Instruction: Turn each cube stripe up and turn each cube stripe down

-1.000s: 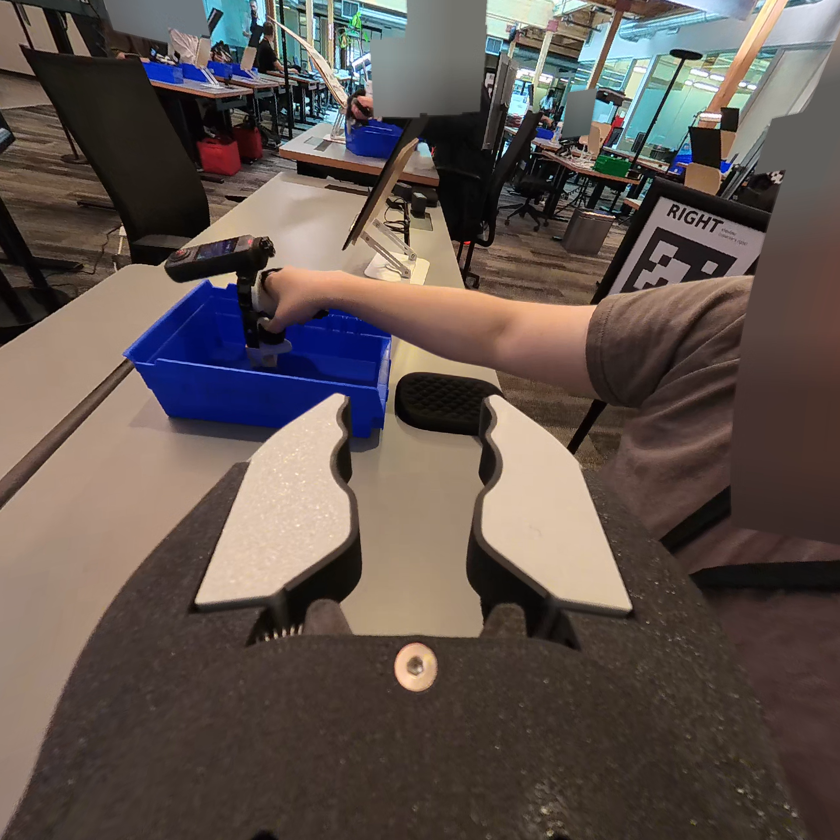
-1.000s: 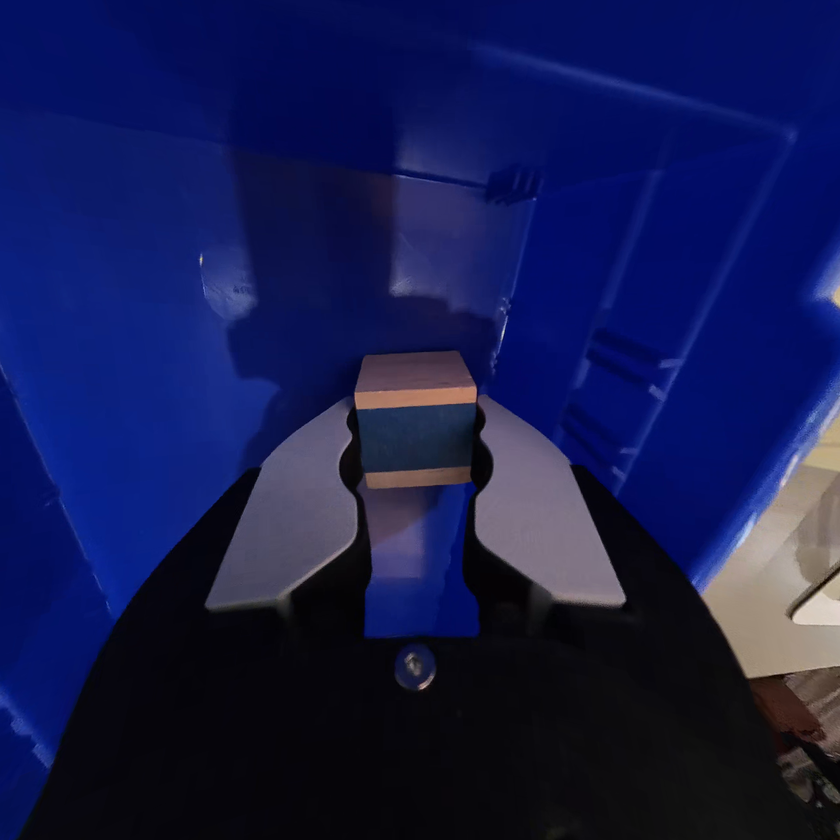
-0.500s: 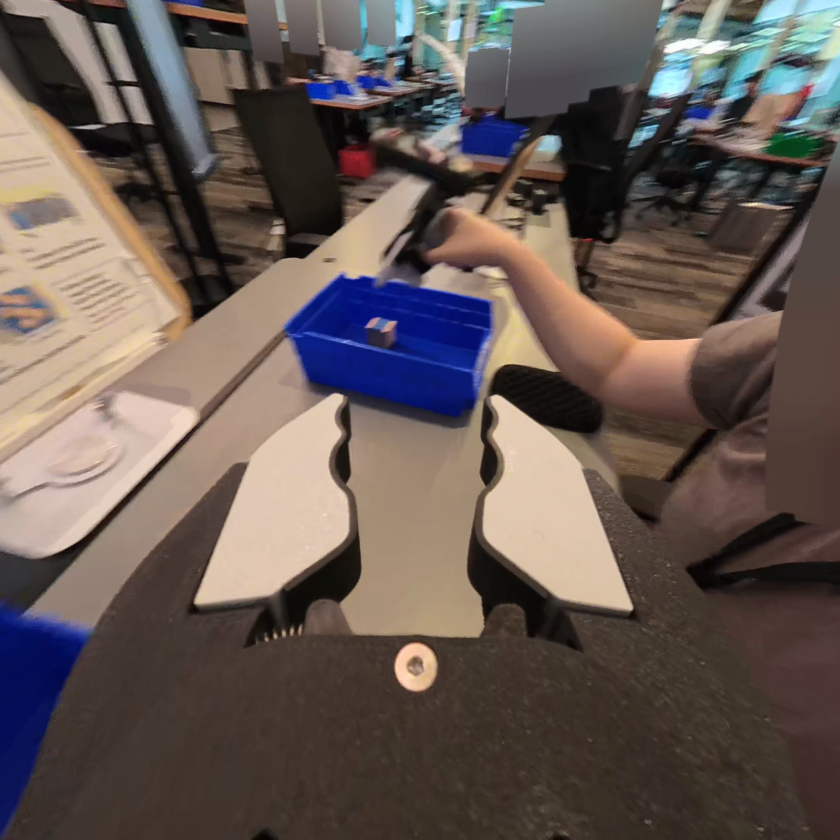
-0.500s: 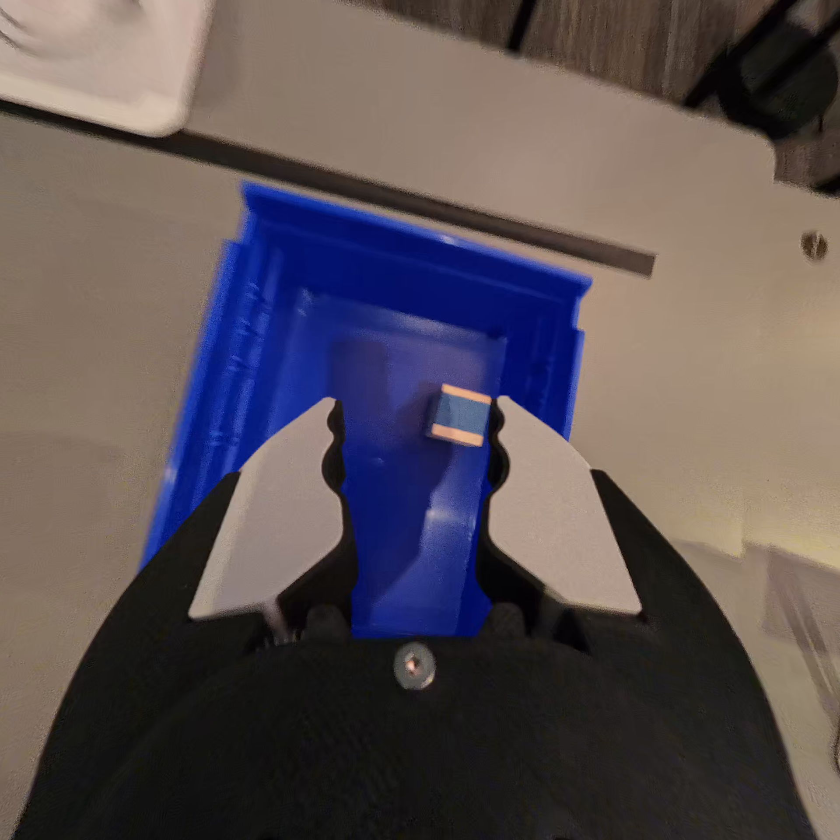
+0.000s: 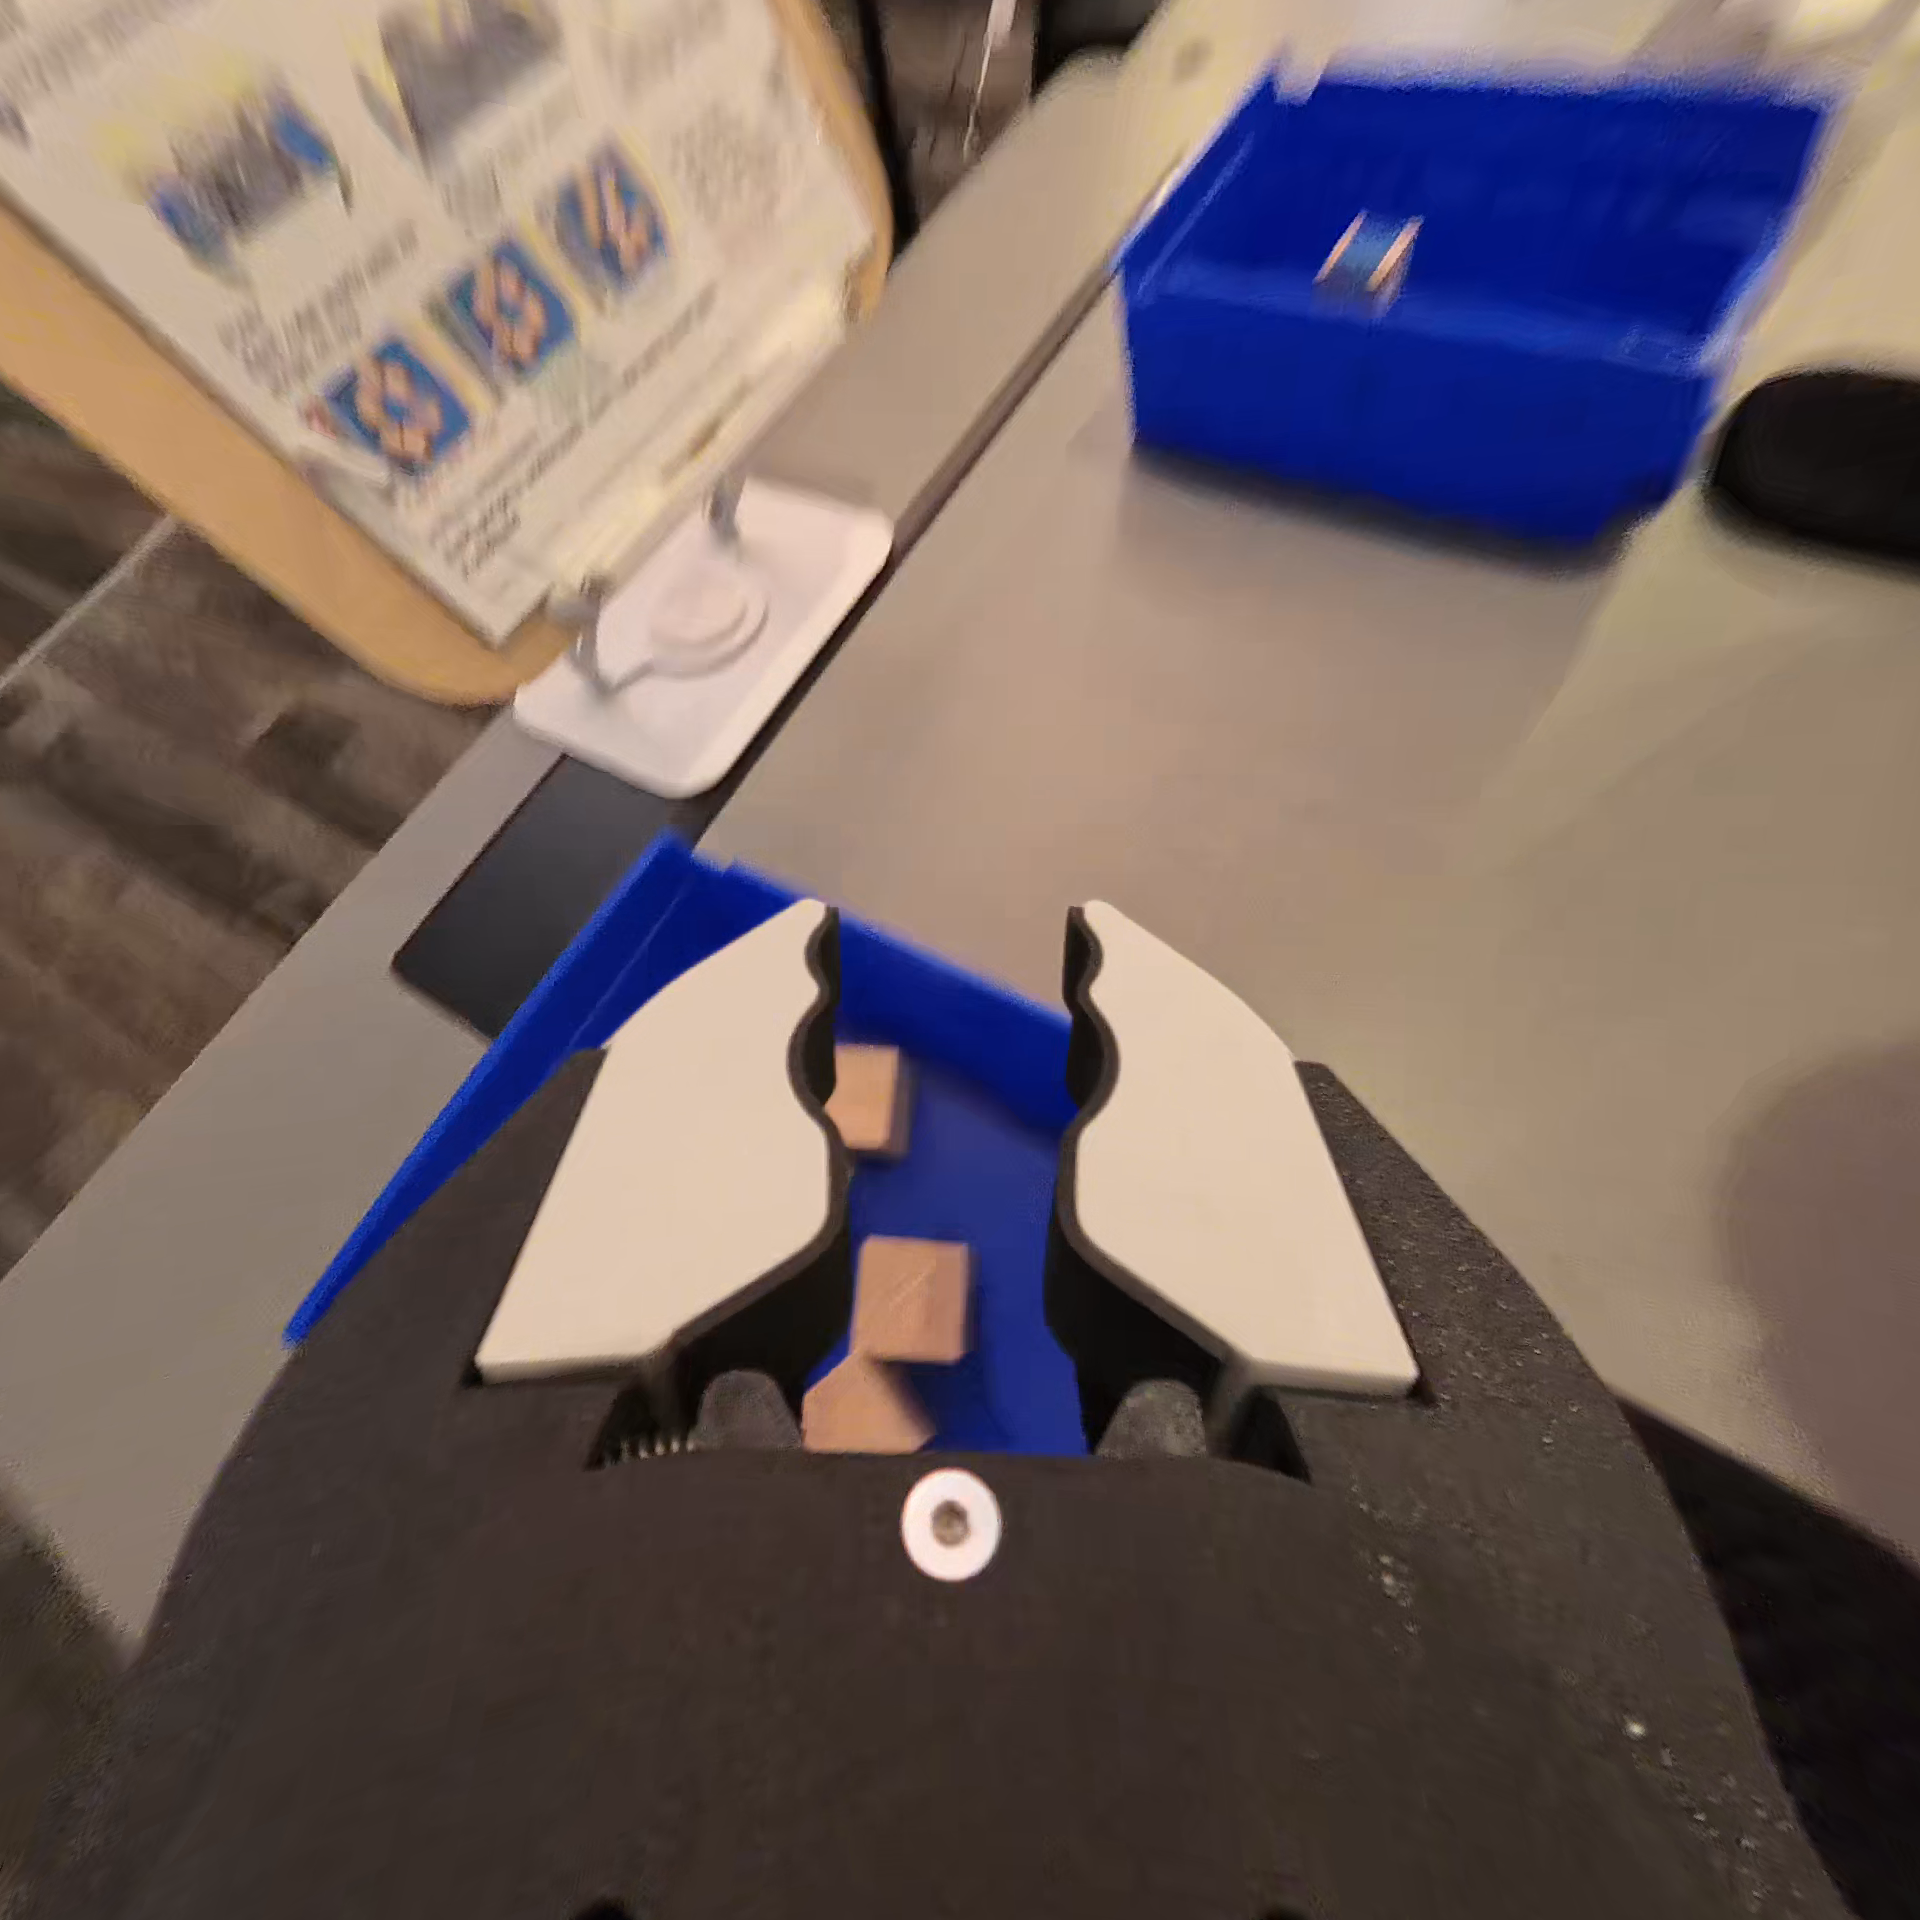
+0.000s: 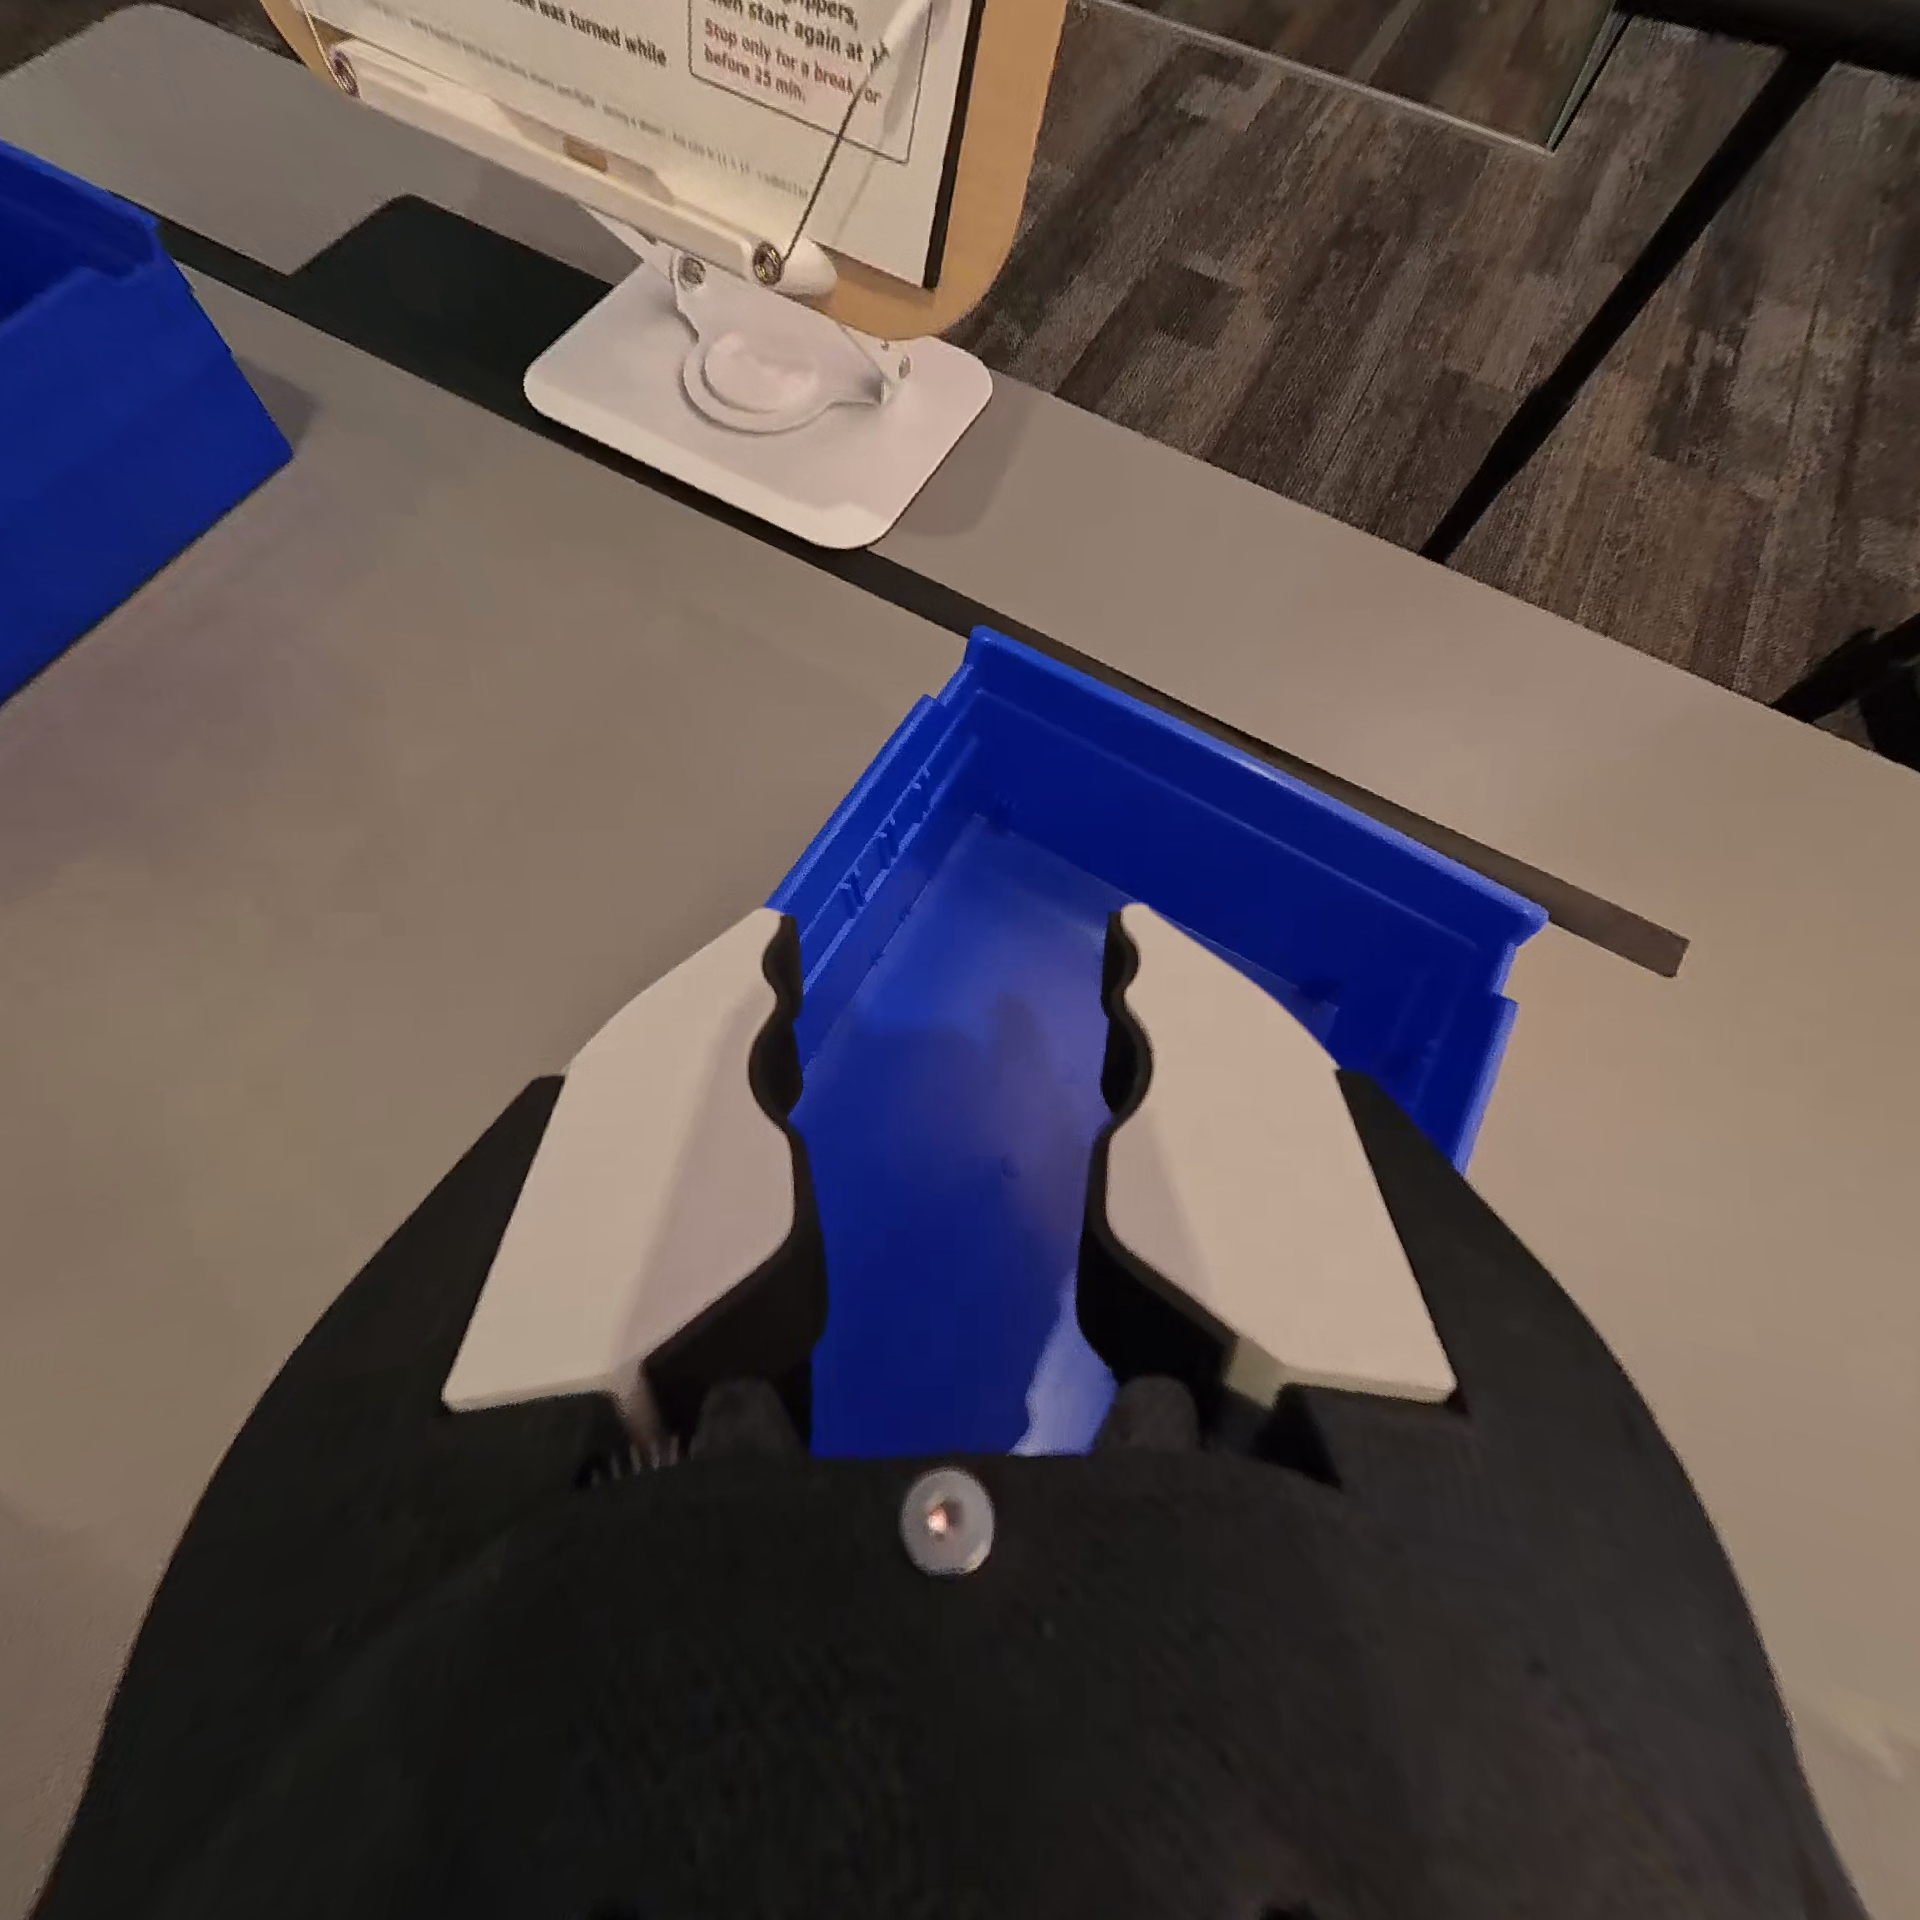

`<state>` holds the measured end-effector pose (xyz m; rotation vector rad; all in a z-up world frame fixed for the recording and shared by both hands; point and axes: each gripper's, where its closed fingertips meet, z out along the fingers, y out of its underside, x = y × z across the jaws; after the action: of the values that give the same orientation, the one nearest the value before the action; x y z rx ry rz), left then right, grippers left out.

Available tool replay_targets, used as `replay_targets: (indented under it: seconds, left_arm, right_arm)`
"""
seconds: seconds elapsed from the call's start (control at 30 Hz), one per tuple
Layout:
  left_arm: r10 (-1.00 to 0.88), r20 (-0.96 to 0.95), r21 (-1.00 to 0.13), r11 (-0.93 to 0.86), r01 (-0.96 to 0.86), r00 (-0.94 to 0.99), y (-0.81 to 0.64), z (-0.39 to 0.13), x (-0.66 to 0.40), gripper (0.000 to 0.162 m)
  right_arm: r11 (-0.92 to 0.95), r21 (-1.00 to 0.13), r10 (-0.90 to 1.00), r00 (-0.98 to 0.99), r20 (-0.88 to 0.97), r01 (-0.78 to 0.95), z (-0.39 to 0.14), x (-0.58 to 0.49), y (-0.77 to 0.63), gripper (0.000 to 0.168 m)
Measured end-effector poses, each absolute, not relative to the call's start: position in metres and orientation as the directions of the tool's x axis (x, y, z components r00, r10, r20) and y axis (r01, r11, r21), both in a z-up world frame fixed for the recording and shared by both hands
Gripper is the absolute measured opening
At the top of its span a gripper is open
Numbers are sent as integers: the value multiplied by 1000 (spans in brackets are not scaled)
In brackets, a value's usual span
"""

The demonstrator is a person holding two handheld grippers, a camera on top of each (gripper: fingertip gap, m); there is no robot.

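My left gripper (image 5: pixel 948 920) is open and empty, and hangs over a near blue bin (image 5: pixel 623 966). Three plain wooden cubes show between its fingers: one (image 5: pixel 871 1096), a second (image 5: pixel 914 1299) and a third (image 5: pixel 862 1408). No stripe shows on them. A second blue bin (image 5: pixel 1403 384) at the far right holds one cube (image 5: pixel 1366 255) with a blue stripe showing. My right gripper (image 6: pixel 951 925) is open and empty above a blue bin (image 6: pixel 1247 831). No cube shows in the visible part of that bin.
A white sign stand (image 6: pixel 758 384) with a tan-edged board stands at the table's far edge; it also shows in the left wrist view (image 5: pixel 717 634). Another blue bin (image 6: pixel 104 416) sits at the left. A black pad (image 5: pixel 1829 457) lies beside the far bin. The table (image 6: pixel 416 779) is grey.
My right gripper let go of the striped cube, rose out of the bin and drew back. My left gripper swung left and down over the near bin of cubes.
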<state>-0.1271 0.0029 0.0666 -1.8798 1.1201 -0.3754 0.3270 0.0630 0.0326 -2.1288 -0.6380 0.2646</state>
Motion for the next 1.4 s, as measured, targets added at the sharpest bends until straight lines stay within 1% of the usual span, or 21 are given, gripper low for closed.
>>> replay_targets:
  seconds: [0.07,0.17,0.23,0.3,0.37,0.47,0.53,0.57,0.7,0.8,0.9,0.97,1.07,1.2,1.4]
  left_arm:
    - [-814,-195,-700,-276,-659,548,24,30,-138,45]
    - [-845,-131,-565,-367,-739,519,39,-24,-142,51]
    - [-863,-136,-518,-356,-778,486,47,-49,-142,55]
    - [-881,-188,-469,-308,-828,434,55,-68,-145,49]
    - [-881,-237,-400,-296,-867,410,63,-83,-151,49]
    - [-889,-211,-338,-323,-884,406,65,-102,-154,48]
    - [-891,-203,-322,-332,-887,407,68,-110,-153,49]
    - [-890,-194,-319,-340,-885,412,69,-114,-152,53]
    - [-888,-196,-257,-362,-896,416,73,-126,-159,56]
    - [-886,-169,-244,-388,-889,433,73,-132,-162,57]
    - [-891,-139,-227,-397,-889,433,73,-138,-163,56]
    - [-891,-129,-224,-401,-888,435,73,-141,-162,50]
    - [-892,-109,-199,-413,-889,439,72,-145,-165,48]
    - [-886,-87,-202,-432,-879,456,71,-146,-165,46]
    - [-887,-141,-165,-418,-894,441,72,-140,-169,46]
  right_arm:
    - [-480,-800,534,844,60,360,32,327,65,57]
    - [-478,-789,556,828,68,386,29,323,62,57]
    - [-481,-781,559,825,77,399,26,323,60,57]
    - [-489,-768,565,821,83,414,21,325,58,58]
    - [-497,-755,563,821,93,427,18,328,57,58]
    - [-499,-750,560,822,103,434,17,332,57,57]
    - [-501,-748,565,819,98,435,17,332,56,57]
    - [-503,-745,568,817,97,438,16,332,56,57]
    - [-511,-726,579,809,105,460,9,331,56,57]
    - [-516,-708,591,798,114,483,4,329,56,57]
    - [-520,-690,602,789,121,503,-1,328,57,58]
    - [-524,-683,607,785,119,508,-4,327,57,58]
    - [-526,-673,615,779,121,520,-6,327,56,58]
    - [-507,-690,615,777,130,517,-2,327,58,55]
    - [-504,-699,610,782,128,508,1,329,58,55]
